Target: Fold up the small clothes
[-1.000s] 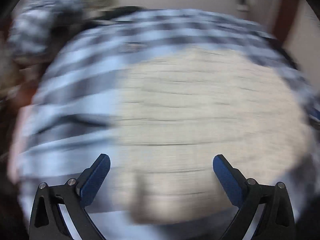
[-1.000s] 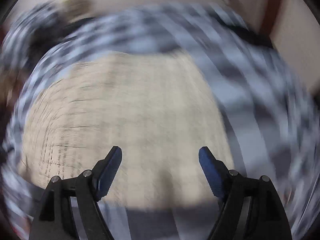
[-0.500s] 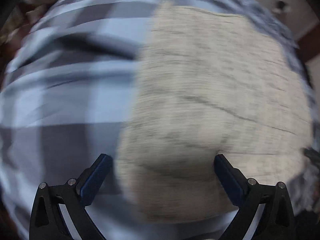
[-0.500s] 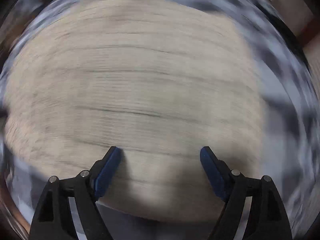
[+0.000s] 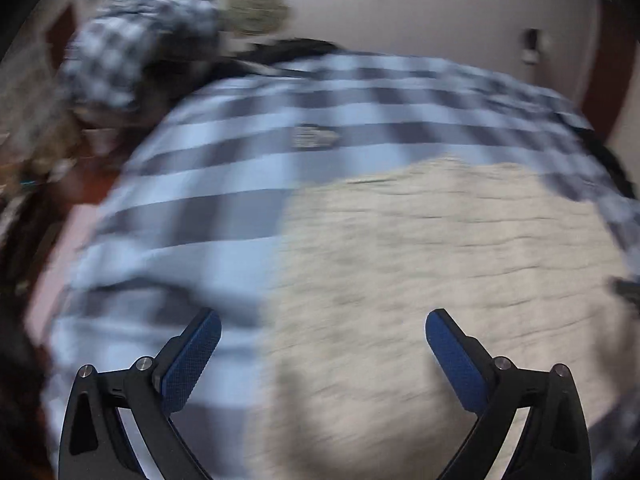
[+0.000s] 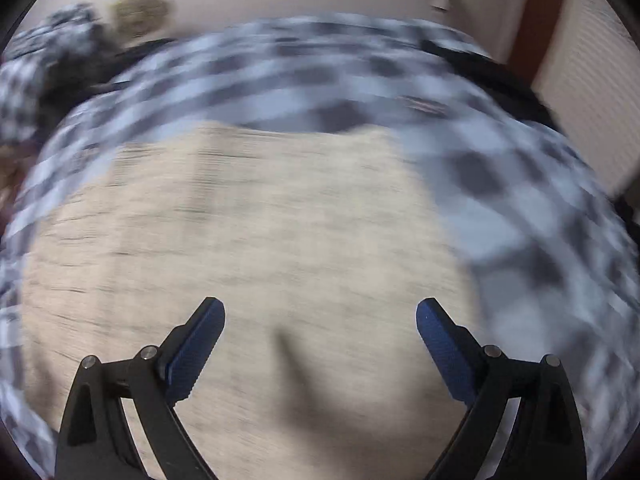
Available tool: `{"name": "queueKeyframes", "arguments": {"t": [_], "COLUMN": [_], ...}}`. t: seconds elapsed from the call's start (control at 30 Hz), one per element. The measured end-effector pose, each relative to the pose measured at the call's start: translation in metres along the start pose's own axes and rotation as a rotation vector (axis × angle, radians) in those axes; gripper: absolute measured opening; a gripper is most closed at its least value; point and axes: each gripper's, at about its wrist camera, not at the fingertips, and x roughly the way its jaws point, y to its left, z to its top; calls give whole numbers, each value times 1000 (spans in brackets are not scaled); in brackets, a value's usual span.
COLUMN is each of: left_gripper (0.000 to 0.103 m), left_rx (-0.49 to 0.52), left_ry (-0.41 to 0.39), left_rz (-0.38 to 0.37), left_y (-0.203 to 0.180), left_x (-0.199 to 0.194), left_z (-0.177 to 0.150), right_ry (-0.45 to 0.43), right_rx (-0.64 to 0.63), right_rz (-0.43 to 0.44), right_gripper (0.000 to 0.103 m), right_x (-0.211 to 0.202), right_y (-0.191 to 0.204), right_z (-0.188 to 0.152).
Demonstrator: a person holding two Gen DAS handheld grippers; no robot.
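A beige knitted garment (image 5: 440, 264) lies flat on a blue and grey checked cover (image 5: 224, 184); both views are blurred by motion. My left gripper (image 5: 323, 324) hangs open above the garment's left edge, one pad over the cover, nothing between its pads. In the right wrist view the same beige garment (image 6: 248, 232) fills the middle, with the checked cover (image 6: 520, 208) around it. My right gripper (image 6: 320, 314) is above the garment's near part, its jaws opening wide, nothing between them.
A heap of checked fabric (image 5: 140, 48) sits at the far left beside an olive-coloured object (image 5: 256, 8). A pale wall (image 5: 400, 16) rises behind the cover, with a brown door frame (image 6: 540, 12) at the right.
Both views have drawn back from the garment: the wall and the far heap show again. The right gripper's pads stand wider apart than before. The left gripper stays open.
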Motion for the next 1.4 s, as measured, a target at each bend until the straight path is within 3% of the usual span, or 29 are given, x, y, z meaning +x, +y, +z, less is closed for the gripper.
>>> {"name": "queueKeyframes", "arguments": {"t": [0.07, 0.13, 0.2, 0.27, 0.33, 0.43, 0.5, 0.53, 0.57, 0.6, 0.63, 0.67, 0.73, 0.77, 0.83, 0.87, 0.97, 1.03, 1.1, 1.17, 1.2, 1.27, 1.3, 1.33, 1.4], "left_gripper": [103, 103, 103, 103, 103, 103, 103, 103, 103, 103, 103, 103, 103, 103, 103, 103, 103, 103, 103, 103, 103, 103, 103, 103, 103], "left_rx": [-17, -8, 59, 126, 159, 91, 58, 46, 40, 37, 38, 39, 38, 38, 51, 62, 94, -4, -73, -99, -96, -33, 0, 31, 68], "left_ry": [50, 136, 240, 221, 209, 271, 287, 264, 211, 166, 119, 94, 38, 17, 53, 71, 193, 196, 205, 237, 252, 288, 293, 296, 290], "left_rz": [-81, -96, -1, 24, 129, 184, 283, 394, 459, 449, 393, 366, 293, 184, -3, -14, 121, 41, 153, 271, 337, 528, 573, 593, 563], "left_y": [-24, -32, -28, -10, 19, 83, 104, 109, 108, 102, 87, 72, 38, 15, -13, -23, -26, 7, 49, 91, 109, 148, 160, 171, 184], "left_x": [31, 67, 94, 99, 99, 104, 107, 104, 97, 91, 86, 85, 85, 90, 108, 116, 150, 153, 148, 143, 137, 117, 108, 94, 65], "left_z": [9, 7, 8, 13, 21, 38, 50, 61, 74, 83, 96, 104, 113, 115, 110, 108, 91, 90, 90, 91, 88, 79, 74, 66, 48], "right_ry": [-22, -1, 80, 153, 157, 131, 127, 127, 109, 82, 38, 6, 0, 11, 51, 74, 149, 171, 139, 143, 147, 157, 162, 158, 143], "right_rx": [-75, -144, -218, -309, -367, -405, -317, -235, -109, -36, 51, 118, 162, 169, 145, 105, -63, -162, -158, -84, -62, -39, -40, -33, 3], "right_rz": [75, 141, 189, 213, 224, 101, -11, -85, -119, -108, -48, 51, 159, 199, 279, 294, 188, 79, 121, 257, 260, 24, -107, -171, -204], "right_gripper": [95, 95, 95, 95, 95, 97, 97, 97, 97, 97, 98, 98, 98, 98, 98, 98, 98, 98, 98, 99, 98, 98, 98, 98, 98], "right_x": [16, 39, 67, 90, 93, 91, 92, 93, 89, 85, 79, 77, 83, 90, 112, 125, 157, 173, 169, 163, 161, 156, 154, 147, 125], "right_y": [24, 46, 54, 43, 16, -53, -107, -135, -160, -168, -173, -168, -141, -121, -73, -47, 7, 14, -12, -54, -69, -112, -138, -167, -214], "right_z": [8, 12, 13, 11, 12, 20, 27, 33, 42, 49, 58, 69, 87, 97, 112, 118, 118, 113, 111, 108, 106, 101, 99, 95, 83]}}
